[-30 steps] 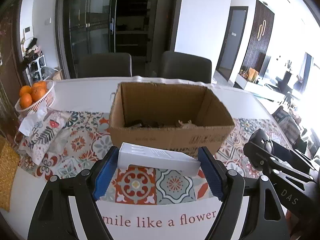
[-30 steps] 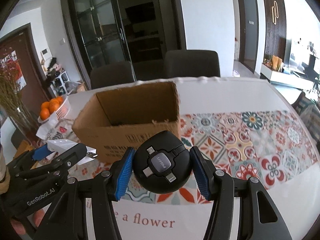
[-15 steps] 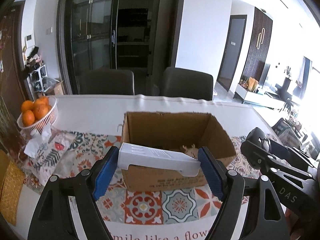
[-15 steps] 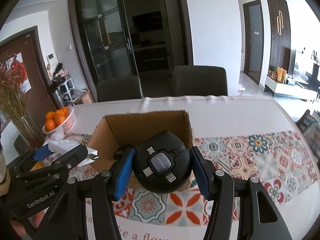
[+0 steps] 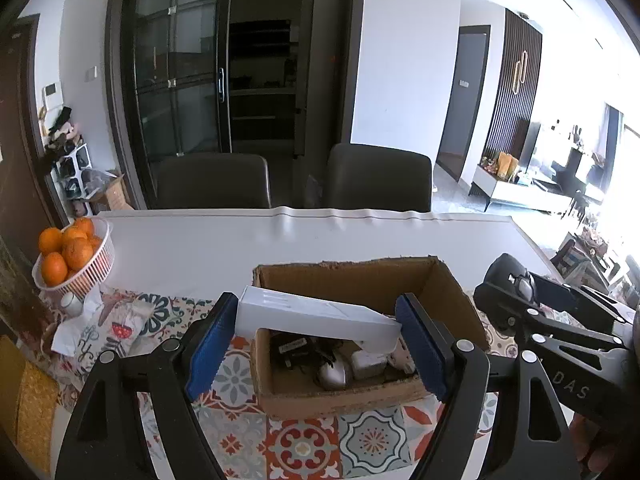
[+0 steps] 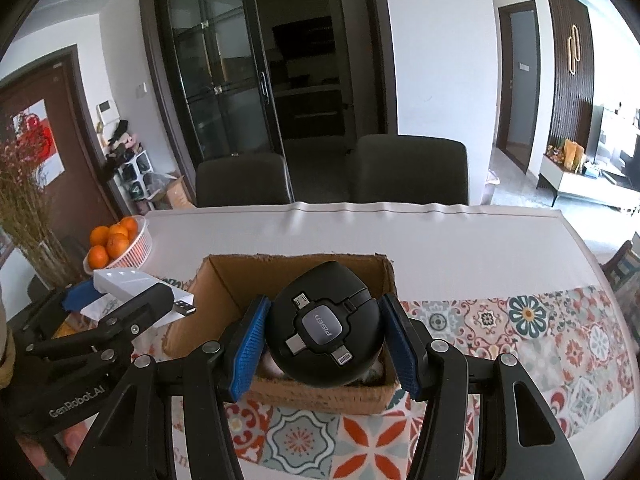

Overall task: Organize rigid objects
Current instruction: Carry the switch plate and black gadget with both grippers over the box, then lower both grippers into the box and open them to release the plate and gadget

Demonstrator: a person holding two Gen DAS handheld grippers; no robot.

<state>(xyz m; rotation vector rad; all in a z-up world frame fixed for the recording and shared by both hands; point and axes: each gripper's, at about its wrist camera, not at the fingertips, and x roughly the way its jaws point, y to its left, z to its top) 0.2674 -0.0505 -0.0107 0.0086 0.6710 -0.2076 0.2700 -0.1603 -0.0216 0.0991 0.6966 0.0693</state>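
A round black cable hub [image 6: 325, 330], marked with a grey centre plate and four connector tips, is clamped between the blue pads [image 6: 245, 347] of the right claw [image 6: 325, 344]. It is held over an open cardboard box [image 6: 224, 300] set on a patterned runner [image 6: 520, 320] on the table [image 6: 400, 232]. At the left, the left claw [image 6: 120, 304] is seen gripping a white flat box [image 6: 124, 280]. A white basket [image 6: 140, 248] of oranges [image 6: 108, 240] is placed beyond it, beside dried stems [image 6: 24, 200]. Two dark chairs [image 6: 408, 168] are drawn up at the far edge.

Bright daylight floods in from the right of the table [image 5: 360, 236], washing that side out to white glare. Everything is sharp. Both fisheye views bend straight lines and darken at the corners.
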